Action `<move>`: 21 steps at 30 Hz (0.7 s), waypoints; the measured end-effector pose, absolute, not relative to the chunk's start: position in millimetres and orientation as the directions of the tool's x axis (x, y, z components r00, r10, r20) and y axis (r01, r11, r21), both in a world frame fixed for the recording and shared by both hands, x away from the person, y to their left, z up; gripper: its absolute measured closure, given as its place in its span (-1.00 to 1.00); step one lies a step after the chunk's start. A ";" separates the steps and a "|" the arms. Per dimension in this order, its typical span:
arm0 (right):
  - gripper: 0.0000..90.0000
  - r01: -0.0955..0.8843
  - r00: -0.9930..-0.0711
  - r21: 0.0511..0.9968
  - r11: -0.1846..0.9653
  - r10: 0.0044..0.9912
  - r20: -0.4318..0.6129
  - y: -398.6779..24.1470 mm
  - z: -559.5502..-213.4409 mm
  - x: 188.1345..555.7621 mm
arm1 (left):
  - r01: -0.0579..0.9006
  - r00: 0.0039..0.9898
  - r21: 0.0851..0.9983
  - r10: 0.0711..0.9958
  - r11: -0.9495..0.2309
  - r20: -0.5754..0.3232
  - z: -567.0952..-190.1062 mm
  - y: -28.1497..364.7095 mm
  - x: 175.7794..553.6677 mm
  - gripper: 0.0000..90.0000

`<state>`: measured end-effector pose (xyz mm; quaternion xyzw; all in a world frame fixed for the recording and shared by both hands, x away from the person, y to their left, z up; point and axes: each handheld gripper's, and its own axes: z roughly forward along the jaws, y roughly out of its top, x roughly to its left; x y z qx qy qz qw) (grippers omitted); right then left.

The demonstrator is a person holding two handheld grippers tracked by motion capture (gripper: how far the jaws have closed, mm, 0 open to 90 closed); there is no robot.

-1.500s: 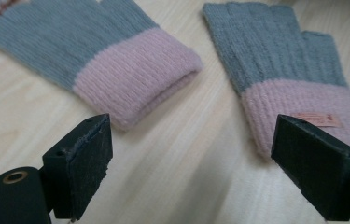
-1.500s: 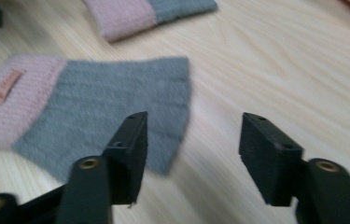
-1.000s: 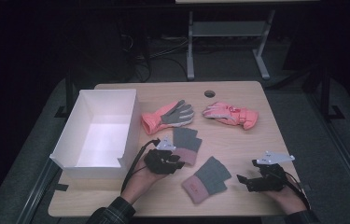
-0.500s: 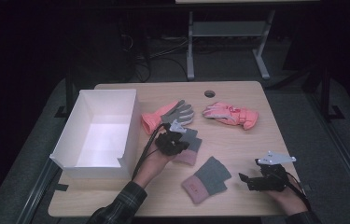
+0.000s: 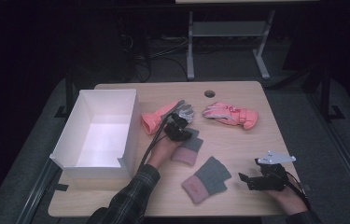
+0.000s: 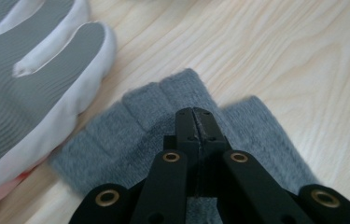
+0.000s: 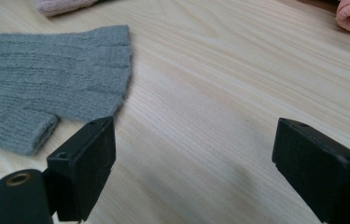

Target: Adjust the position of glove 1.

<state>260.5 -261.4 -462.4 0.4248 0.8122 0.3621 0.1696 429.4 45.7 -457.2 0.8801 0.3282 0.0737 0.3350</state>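
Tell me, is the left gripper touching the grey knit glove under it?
Cannot tell. In the left gripper view the left gripper, jaws shut, overlaps the grey knit glove, but neither contact nor a gap shows plainly.

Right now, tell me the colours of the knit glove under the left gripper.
Grey knit glove with a dusty pink cuff; the high view shows both colours best.

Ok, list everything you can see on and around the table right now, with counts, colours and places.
Box: 1, white, open, left side of table.
Knit fingerless gloves: 2, grey with pink cuffs; one mid-table under the left gripper, one nearer the front edge.
Padded gloves: 2, pink; one with grey palm beside the box, one right of centre.
Table: 1, light wood, round hole near back edge.
Metal stand: 1, grey, behind table.
Left gripper: black, jaws shut, tips over the mid-table knit glove.
Right gripper: black, jaws open, above bare wood at front right.
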 end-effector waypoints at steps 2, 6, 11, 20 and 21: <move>-0.71 0.570 -0.580 0.732 0.373 0.814 0.036 -261.8 -462.5 260.7 | 0.521 0.783 0.638 0.615 -0.567 -0.094 -457.4 40.1 428.7 0.99; -0.71 0.567 -0.582 0.733 0.375 0.812 0.035 -261.7 -462.4 260.8 | 0.503 0.805 0.637 0.584 -0.584 -0.100 -457.7 27.7 426.9 0.99; -0.71 0.569 -0.581 0.734 0.371 0.813 0.039 -261.9 -462.1 260.6 | 0.489 0.826 0.633 0.552 -0.600 -0.115 -457.9 10.6 422.4 0.99; -0.71 0.566 -0.584 0.735 0.373 0.811 0.038 -262.0 -461.8 260.6 | 0.466 0.842 0.638 0.528 -0.613 -0.108 -453.6 2.6 417.9 0.97; -0.71 0.570 -0.581 0.734 0.369 0.813 0.042 -262.2 -461.7 260.3 | 0.462 0.841 0.645 0.531 -0.609 -0.102 -447.5 8.9 415.4 0.86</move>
